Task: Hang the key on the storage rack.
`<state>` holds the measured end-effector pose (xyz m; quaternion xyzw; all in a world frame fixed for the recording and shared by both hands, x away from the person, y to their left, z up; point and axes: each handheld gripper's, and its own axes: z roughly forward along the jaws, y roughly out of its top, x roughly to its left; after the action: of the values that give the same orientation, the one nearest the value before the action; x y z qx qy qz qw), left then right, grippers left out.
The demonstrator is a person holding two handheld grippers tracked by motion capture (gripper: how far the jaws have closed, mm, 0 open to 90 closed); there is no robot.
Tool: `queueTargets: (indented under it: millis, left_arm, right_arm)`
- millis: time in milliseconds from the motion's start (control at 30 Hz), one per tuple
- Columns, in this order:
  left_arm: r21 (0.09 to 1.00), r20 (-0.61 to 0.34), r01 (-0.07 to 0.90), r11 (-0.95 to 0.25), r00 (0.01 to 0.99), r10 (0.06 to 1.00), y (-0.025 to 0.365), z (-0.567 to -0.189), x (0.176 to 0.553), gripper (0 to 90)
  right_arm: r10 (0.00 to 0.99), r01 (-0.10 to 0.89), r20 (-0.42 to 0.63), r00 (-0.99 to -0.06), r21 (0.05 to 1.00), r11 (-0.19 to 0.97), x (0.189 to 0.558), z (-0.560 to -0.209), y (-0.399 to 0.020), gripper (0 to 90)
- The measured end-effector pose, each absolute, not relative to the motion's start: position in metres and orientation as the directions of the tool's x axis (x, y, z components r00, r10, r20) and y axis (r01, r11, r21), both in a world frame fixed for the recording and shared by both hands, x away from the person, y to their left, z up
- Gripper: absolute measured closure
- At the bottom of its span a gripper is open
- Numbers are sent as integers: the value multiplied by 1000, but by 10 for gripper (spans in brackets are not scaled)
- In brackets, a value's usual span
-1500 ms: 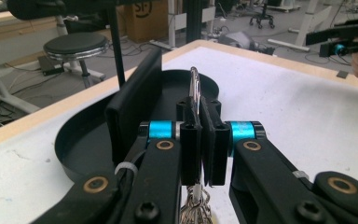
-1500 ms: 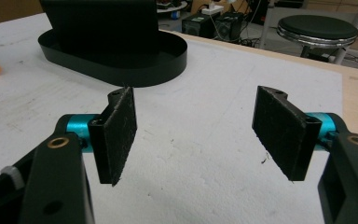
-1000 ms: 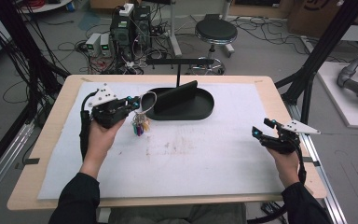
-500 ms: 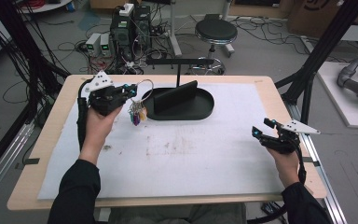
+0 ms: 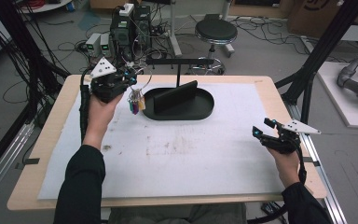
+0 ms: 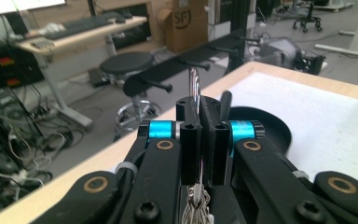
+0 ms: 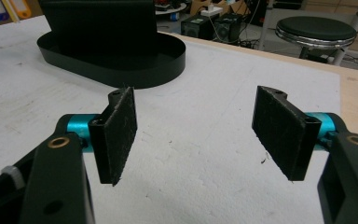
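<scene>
A key ring [image 5: 142,84] is standing upright on edge in the left gripper [image 5: 129,80], its coloured tags [image 5: 135,103] dangling straight down just beside the black oval stand [image 5: 179,103]. The left jaws are clamping the wire ring, which is rising above them in the left gripper view. The white mat [image 5: 182,149] is covering a wooden table amid cables and a stool. The right gripper [image 5: 261,129] is hovering well apart, jaws spread wide

even, dim overhead light; the white table mat [image 5: 205,154] shows soft shadows and no glare. past the mat, the floor is darker. the left gripper [image 6: 200,140] looks soft close up.
</scene>
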<state>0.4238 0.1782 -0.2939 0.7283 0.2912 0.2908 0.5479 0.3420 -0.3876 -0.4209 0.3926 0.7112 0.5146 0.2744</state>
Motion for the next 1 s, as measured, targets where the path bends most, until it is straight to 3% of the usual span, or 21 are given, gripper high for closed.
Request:
queueTargets:
  millis: [1000]
  left_arm:
    - [948,130,137,-289,660,740,163,-299,470,866]
  right_arm:
    - [842,283,28,-539,947,149,342,-421,-390,315]
